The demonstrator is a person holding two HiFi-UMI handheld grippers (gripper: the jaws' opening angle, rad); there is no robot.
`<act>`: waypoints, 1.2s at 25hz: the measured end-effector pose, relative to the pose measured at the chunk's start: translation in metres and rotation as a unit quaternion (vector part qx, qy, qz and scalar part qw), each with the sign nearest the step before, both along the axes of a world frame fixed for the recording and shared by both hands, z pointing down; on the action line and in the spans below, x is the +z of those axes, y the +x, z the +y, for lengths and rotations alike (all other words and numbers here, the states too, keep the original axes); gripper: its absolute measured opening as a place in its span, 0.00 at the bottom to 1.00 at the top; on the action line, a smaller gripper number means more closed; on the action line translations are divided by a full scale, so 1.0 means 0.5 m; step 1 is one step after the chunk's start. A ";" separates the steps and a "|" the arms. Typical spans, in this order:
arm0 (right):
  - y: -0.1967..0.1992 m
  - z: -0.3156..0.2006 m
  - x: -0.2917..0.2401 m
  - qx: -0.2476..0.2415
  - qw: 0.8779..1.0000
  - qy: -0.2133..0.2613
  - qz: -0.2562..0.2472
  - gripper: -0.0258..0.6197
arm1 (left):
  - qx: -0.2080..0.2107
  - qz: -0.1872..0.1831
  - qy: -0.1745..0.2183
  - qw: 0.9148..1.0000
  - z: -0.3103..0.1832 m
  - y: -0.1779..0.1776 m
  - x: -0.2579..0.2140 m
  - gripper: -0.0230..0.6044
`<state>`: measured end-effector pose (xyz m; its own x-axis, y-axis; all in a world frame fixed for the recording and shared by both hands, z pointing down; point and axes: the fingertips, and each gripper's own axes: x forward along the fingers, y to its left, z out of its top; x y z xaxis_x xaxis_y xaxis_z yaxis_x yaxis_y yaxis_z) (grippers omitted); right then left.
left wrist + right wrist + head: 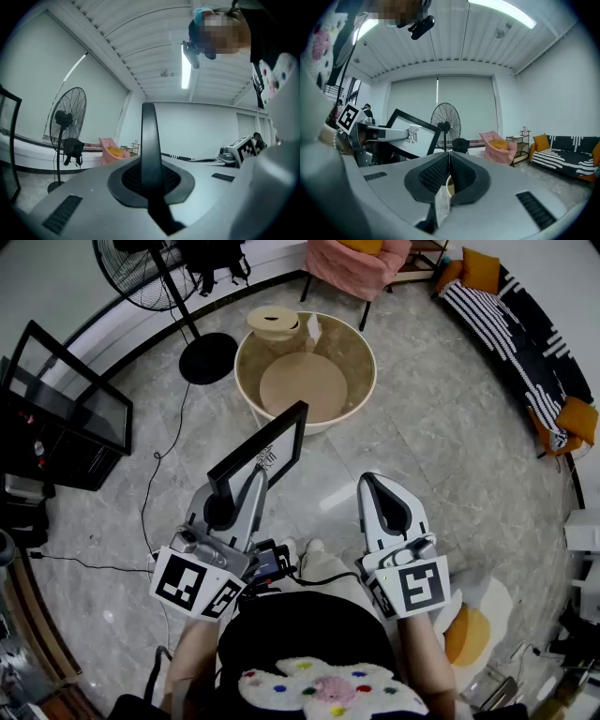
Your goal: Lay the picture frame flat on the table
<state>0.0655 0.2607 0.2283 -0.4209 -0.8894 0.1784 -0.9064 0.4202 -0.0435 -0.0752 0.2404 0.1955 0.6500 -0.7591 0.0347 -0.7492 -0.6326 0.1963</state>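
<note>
A black picture frame point(260, 452) with a white print is held in the air, tilted, above the floor in front of the round table point(364, 351). My left gripper point(253, 482) is shut on the frame's lower edge. In the left gripper view the frame's edge point(149, 136) stands as a thin dark bar clamped between the jaws of my left gripper point(150, 180). My right gripper point(374, 484) is beside it to the right, shut with nothing in it. The right gripper view shows the frame point(414, 135) at left and my right gripper point(449, 161) with its jaws pressed together.
A round beige lidded thing point(275, 322) sits at the table's far rim. A standing fan point(192, 329) is at back left, a black glass cabinet point(66, 399) at left, a pink chair point(356, 263) behind the table, and a striped sofa point(520, 329) at right.
</note>
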 end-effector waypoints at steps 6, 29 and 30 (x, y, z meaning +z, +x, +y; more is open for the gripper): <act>-0.007 -0.007 -0.002 -0.005 1.000 0.005 -0.004 0.09 | 0.005 -0.007 0.002 1.000 -0.002 0.003 0.008 0.08; -0.056 -0.016 -0.021 0.025 1.000 0.014 -0.011 0.09 | 0.021 -0.004 0.021 1.000 -0.015 -0.058 0.001 0.08; -0.058 -0.016 -0.020 0.026 0.999 0.014 -0.011 0.09 | 0.022 -0.004 0.022 0.999 -0.016 -0.060 0.002 0.08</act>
<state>0.0366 0.2527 0.2181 -0.3769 -0.9150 0.1438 -0.9262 0.3735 -0.0515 -0.1050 0.2325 0.1962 0.6829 -0.7305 0.0065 -0.7216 -0.6732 0.1614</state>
